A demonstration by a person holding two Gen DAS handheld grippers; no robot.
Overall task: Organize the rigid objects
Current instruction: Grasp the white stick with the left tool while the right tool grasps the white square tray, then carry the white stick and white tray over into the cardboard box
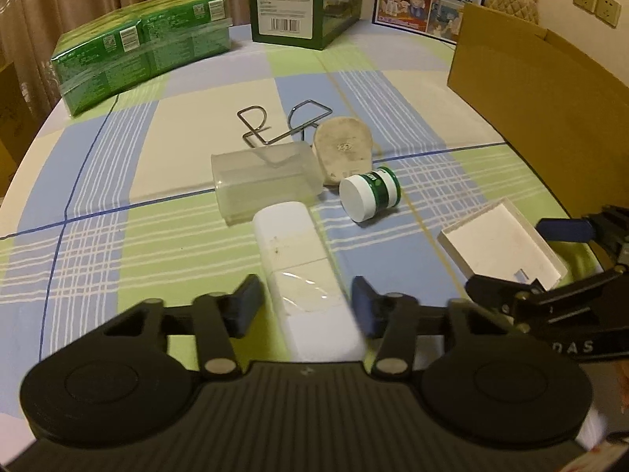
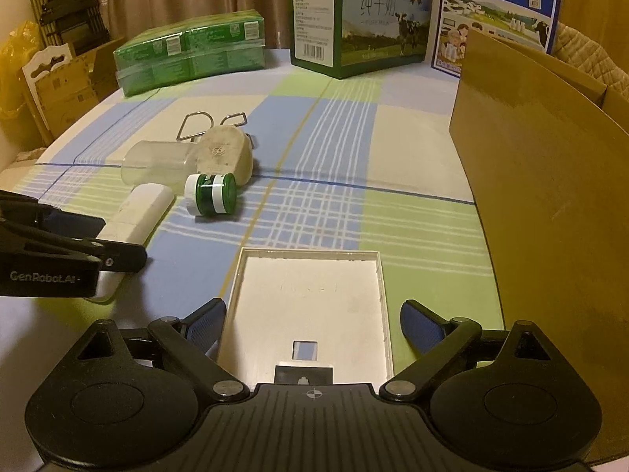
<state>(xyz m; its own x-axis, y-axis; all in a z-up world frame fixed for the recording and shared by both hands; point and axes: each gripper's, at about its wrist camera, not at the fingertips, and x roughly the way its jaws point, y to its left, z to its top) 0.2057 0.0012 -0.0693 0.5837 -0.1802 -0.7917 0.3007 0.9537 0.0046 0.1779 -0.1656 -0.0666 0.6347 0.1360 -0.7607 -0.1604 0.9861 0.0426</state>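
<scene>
Grip comes first: the left gripper (image 1: 306, 306) has its blue pads closed in on the near half of a long white case (image 1: 302, 271), which lies flat on the checked tablecloth (image 1: 157, 236) pointing away from the hand. The pads look pressed to both long sides, though the right one is blurred, so I judge the hold is only just made; a good lift would keep the case level and squeeze firmly, since its smooth plastic could slide. The right gripper (image 2: 312, 330) stands wide open around a shallow white tray (image 2: 310, 303), its pads just beside the tray's left and right walls without pressing them; closing squarely on those thin walls, low down, should stop the tray tipping. Beyond the case lie a clear plastic cup (image 1: 263, 183) on its side, a small green jar (image 1: 371, 192) with a white lid, also toppled, and a worn beige plug (image 1: 344, 149) leaning against the cup. Behind them sits a bent wire rack (image 1: 283, 126). Further right stands an open cardboard box (image 1: 542, 106), the likely place for these things.
</scene>
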